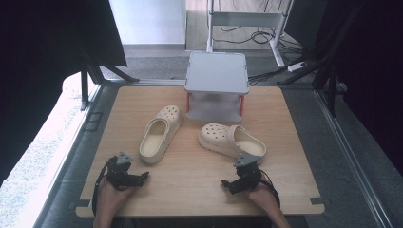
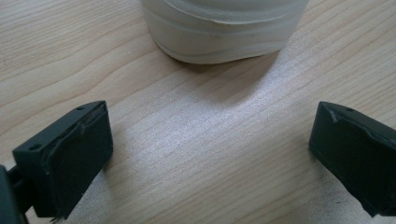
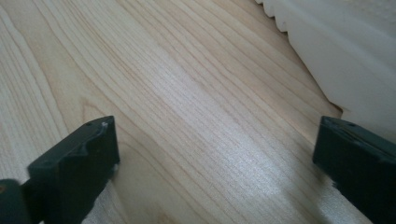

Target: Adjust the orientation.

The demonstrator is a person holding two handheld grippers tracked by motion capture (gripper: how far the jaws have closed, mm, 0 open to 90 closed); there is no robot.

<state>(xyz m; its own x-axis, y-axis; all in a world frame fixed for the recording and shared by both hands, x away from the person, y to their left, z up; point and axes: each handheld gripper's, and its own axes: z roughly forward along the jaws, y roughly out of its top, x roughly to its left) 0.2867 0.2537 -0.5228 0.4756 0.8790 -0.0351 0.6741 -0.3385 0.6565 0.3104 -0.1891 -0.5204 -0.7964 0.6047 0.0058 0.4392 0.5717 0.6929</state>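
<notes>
Wooden table (image 1: 190,185) lies bare between both wide-open jaws, clogs (image 1: 160,133) just ahead.

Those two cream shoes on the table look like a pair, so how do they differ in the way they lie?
The left clog points its toe away from the person, towards the grey shelf; the right clog lies crosswise, toe pointing left. The left clog sits nearer the left gripper, the right clog nearer the right gripper. Both are cream, holed and upright.
</notes>
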